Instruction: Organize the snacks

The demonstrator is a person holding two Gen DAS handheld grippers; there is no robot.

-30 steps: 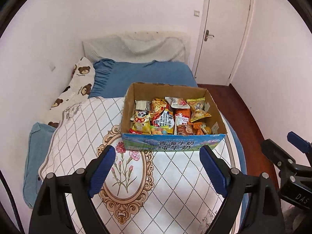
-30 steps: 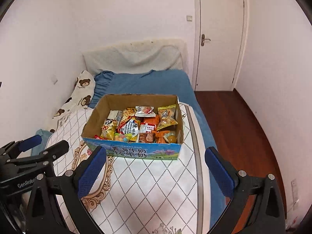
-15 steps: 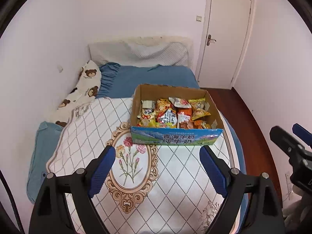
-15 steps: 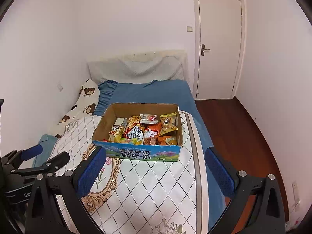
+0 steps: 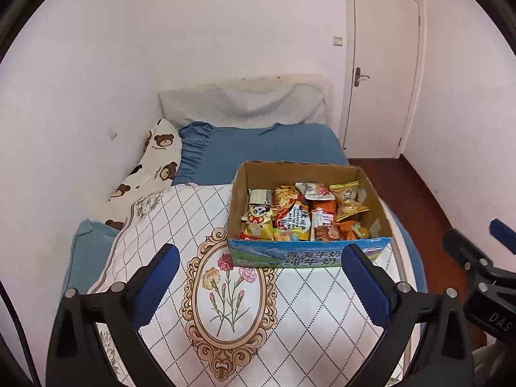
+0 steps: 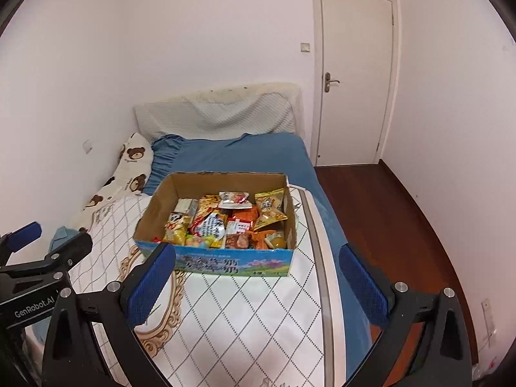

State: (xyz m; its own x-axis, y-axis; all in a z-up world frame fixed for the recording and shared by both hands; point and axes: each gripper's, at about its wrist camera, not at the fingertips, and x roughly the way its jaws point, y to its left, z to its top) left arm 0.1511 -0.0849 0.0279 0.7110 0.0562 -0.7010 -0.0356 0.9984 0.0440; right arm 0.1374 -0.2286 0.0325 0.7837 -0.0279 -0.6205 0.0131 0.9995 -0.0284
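An open cardboard box (image 5: 238, 200) with a blue printed front stands on the white quilted cover (image 5: 290, 322) of a bed. It holds several bright snack packets (image 5: 300, 216). My left gripper (image 5: 258, 258) hovers just short of the box front. Its jaws are opening and nothing lies between them. In the right wrist view the same box (image 6: 161, 206) and its snack packets (image 6: 222, 222) lie ahead. My right gripper (image 6: 256, 258) is open and empty, near the front of the box. Each gripper shows at the edge of the other's view.
The blue sheet (image 5: 258, 154) and a grey pillow (image 5: 245, 103) lie beyond the box. A bear-print pillow (image 5: 151, 164) rests against the left wall. Dark wooden floor (image 6: 387, 213) and a closed white door (image 6: 351, 74) are to the right of the bed.
Both views drew back from the box, then came closer again; it sits lower in the picture. The left jaws stand slightly wider. Nothing was taken hold of.
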